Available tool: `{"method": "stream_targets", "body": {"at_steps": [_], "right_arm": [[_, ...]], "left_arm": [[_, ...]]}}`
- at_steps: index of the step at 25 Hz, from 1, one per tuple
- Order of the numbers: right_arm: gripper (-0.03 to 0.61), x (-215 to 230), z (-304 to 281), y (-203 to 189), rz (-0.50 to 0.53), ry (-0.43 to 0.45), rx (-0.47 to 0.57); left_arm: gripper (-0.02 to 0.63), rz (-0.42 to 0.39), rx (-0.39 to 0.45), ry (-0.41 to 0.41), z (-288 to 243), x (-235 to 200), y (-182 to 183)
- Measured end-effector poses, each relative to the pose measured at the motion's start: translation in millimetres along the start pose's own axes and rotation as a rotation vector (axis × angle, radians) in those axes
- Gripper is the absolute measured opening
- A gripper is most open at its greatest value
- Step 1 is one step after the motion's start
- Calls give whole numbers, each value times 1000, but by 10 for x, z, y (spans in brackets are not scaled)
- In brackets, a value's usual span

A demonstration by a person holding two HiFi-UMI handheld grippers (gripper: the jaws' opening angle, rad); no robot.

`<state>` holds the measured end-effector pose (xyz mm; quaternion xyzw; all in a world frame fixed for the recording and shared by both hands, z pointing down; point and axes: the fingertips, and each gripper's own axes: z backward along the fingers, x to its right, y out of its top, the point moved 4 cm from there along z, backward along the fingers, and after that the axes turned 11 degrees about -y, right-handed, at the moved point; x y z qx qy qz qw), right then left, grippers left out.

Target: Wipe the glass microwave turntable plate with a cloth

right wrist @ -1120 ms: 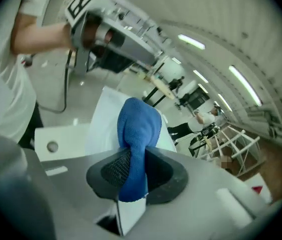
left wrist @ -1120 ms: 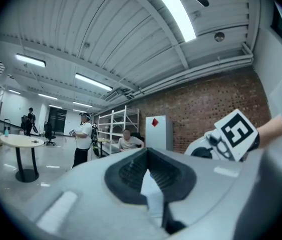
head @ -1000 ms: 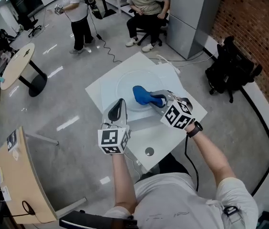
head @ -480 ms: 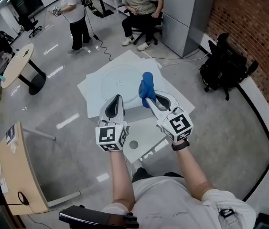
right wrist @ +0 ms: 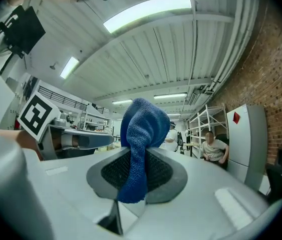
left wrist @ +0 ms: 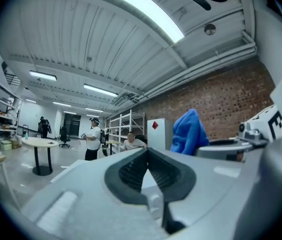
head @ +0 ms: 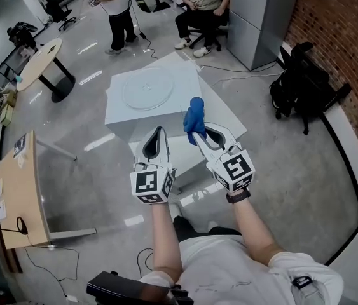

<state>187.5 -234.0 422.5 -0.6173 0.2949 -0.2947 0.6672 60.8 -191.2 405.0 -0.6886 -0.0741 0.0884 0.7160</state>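
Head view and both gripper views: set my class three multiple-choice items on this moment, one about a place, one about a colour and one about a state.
1. Where does the glass plate lie?
A. on the white table
B. on the floor
C. on a chair

2. What colour is the cloth?
A. red
B. yellow
C. blue

3. How does the left gripper stand?
A. shut on the cloth
B. shut, with nothing in it
C. wide open

Answers:
1 A: the head view shows it flat on the table top.
2 C: it shows blue where the right gripper clamps it.
3 B: in the left gripper view its pads meet with nothing between them.
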Motion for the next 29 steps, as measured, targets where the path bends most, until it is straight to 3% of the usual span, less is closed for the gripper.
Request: {"method": "stream_targets", "body": {"at_steps": [10, 29], "right_arm": [[67, -186, 403, 356, 46, -26, 18], [67, -595, 364, 601, 99, -107, 72]], "left_arm": [[3, -66, 37, -32, 238, 414, 432], [3, -101, 74, -36, 802, 143, 683]]}}
